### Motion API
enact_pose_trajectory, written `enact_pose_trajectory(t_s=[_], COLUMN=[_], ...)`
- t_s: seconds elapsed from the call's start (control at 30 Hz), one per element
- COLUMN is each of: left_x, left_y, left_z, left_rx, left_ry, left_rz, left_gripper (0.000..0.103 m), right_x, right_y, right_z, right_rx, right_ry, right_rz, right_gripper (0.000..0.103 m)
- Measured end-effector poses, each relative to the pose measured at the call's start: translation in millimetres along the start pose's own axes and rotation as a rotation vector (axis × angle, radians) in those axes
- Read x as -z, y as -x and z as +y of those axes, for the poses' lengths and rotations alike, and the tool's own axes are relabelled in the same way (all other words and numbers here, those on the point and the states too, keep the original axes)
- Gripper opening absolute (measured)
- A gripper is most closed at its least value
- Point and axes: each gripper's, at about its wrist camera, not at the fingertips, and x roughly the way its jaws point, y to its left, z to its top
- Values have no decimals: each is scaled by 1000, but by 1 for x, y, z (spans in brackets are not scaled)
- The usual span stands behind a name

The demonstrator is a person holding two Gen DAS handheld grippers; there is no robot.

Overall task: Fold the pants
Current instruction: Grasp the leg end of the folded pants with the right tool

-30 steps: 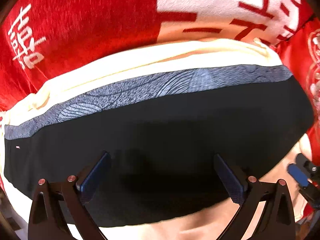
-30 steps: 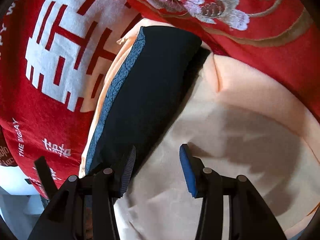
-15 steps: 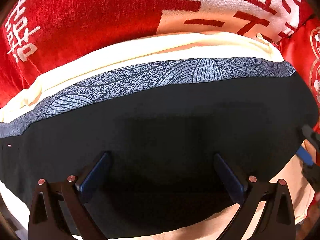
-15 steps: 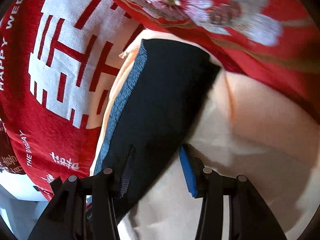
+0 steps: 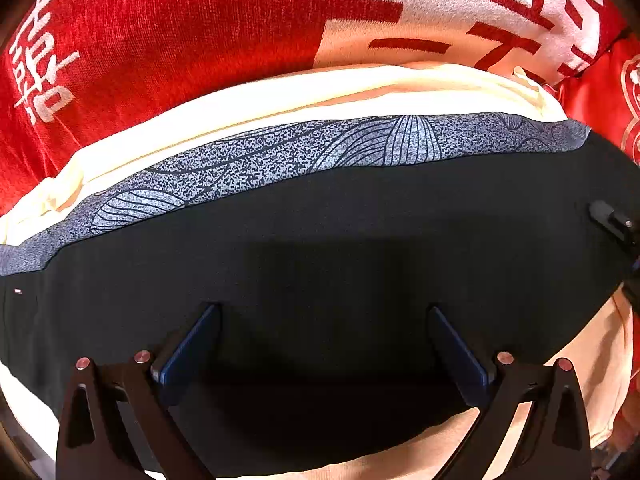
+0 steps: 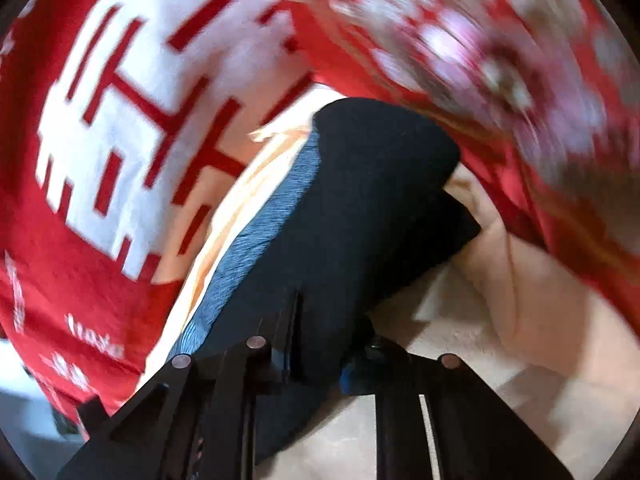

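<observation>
Black pants (image 6: 360, 220), folded strip on cream cloth (image 6: 500, 360), long axis running 7 to 1 o'clock. Right gripper (image 6: 316, 364) closing on near end, fabric between jaws. Left gripper (image 5: 324, 344) spread wide above mid-strip, grasping nothing.

Bright warm light, left wrist view sharp, right wrist view motion-blurred, fisheye bending, dark vignetted corners

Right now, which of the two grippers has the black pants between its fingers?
The right gripper: its jaws are closing on the black pants. The left gripper hangs wide open above them.
</observation>
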Motion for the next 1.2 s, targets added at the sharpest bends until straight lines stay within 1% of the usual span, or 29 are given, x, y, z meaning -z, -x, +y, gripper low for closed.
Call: enact_pose_trajectory(t_s=[0.17,0.3,0.37,0.5,0.57,0.67,0.73,0.8,0.87,1.0,1.07,1.13,1.2], left_x=[-4,-11,-11,-8,-8,-8,-6,-2,0,3,7,10,12], left_y=[-3,3,8,22,26,23,15,9,8,5,4,2,0], left_z=[1,3,4,6,6,9,15,17,15,3,-3,-8,-13], left_rx=[2,-2,33,131,165,180,191,194,196,162,141,120,107], left_ry=[0,15,20,32,37,46,72,90,87,16,-19,-48,-69], left_rz=[4,36,38,11,7,13,30,41,33,17,-6,-26,-32], left_gripper=[103,103,103,103,103,103,103,103,103,103,103,103,103], right_x=[0,0,0,1,2,3,3,3,3,5,9,16,24], right_y=[4,12,16,22,23,26,28,28,30,37,40,45,48], right_z=[3,9,13,18,20,23,26,30,35,51,63,81,96], right_rx=[1,1,-2,0,2,5,6,6,3,-10,-11,-3,-4], right_ry=[7,31,47,58,58,64,74,80,91,131,175,245,300], right_rz=[7,5,3,1,0,1,1,1,-1,-7,-10,-13,-12], right_gripper=[16,16,16,16,16,16,16,16,16,15,15,15,15])
